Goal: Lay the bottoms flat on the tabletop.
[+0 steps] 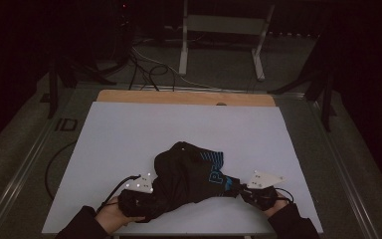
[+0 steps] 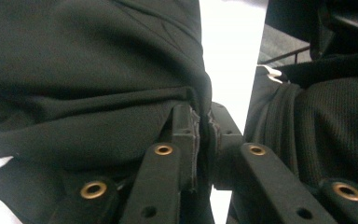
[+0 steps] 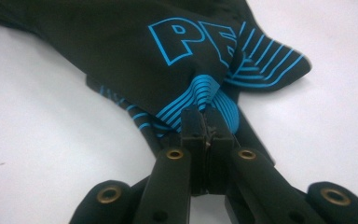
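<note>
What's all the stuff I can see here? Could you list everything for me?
garment: one, black with blue stripes and letters, bunched near the front edge of the table, pinched at both ends.
table: one, white top with a wooden strip along its far edge, centre of the high view.
frame: one, pale metal, on the floor beyond the table.
cables: several, dark and pale, on the floor beyond the table.
left gripper: one, black, shut on the garment's plain black edge.
right gripper: one, black, shut on the garment's blue-striped part.
hands: two, in dark sleeves, at the bottom of the high view.
</note>
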